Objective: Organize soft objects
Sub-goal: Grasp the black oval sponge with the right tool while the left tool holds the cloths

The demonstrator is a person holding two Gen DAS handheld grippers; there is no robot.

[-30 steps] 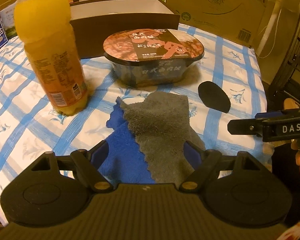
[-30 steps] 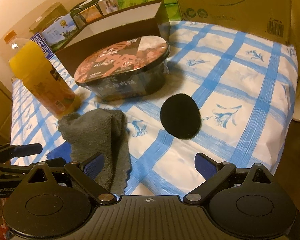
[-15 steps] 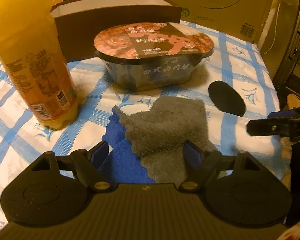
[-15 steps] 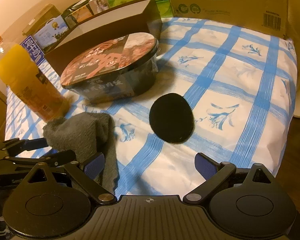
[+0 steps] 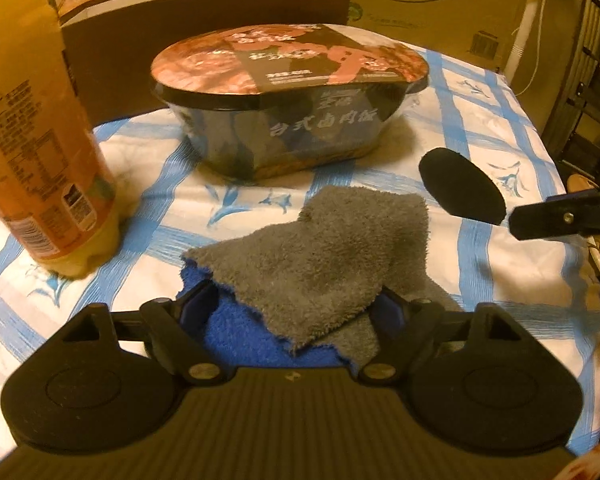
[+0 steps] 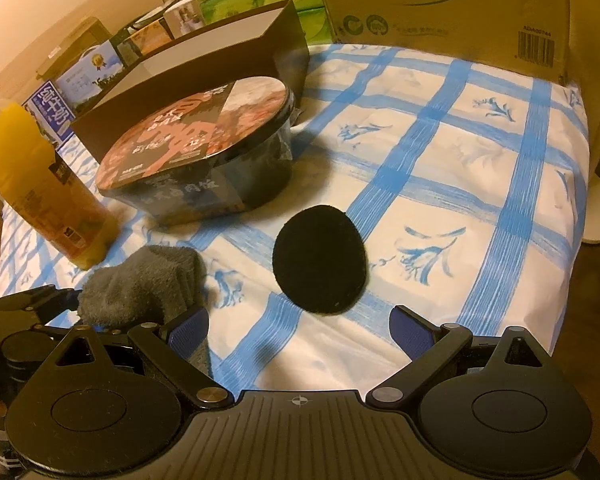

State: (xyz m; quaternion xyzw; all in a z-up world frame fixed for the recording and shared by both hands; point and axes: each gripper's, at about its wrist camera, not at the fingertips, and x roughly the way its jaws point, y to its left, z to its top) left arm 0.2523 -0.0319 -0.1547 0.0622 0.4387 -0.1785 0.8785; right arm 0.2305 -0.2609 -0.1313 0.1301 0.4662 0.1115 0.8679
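- The left hand-held gripper is spread wide, its blue pads flanking the near edge of the grey towel; they don't seem to pinch it yet.
- That grey towel lies folded and rumpled on a blue cloth, in front of the packaged meal bowl and right of the orange drink bottle.
- The right hand-held gripper is also wide and carries nothing; it hangs just short of the black oval pad, which lies flat on the checked cover of the desk.
- My read: sorting has barely started. Both cloths and the pad are loose; nothing soft appears in the brown box behind, though I can't see all of its inside.
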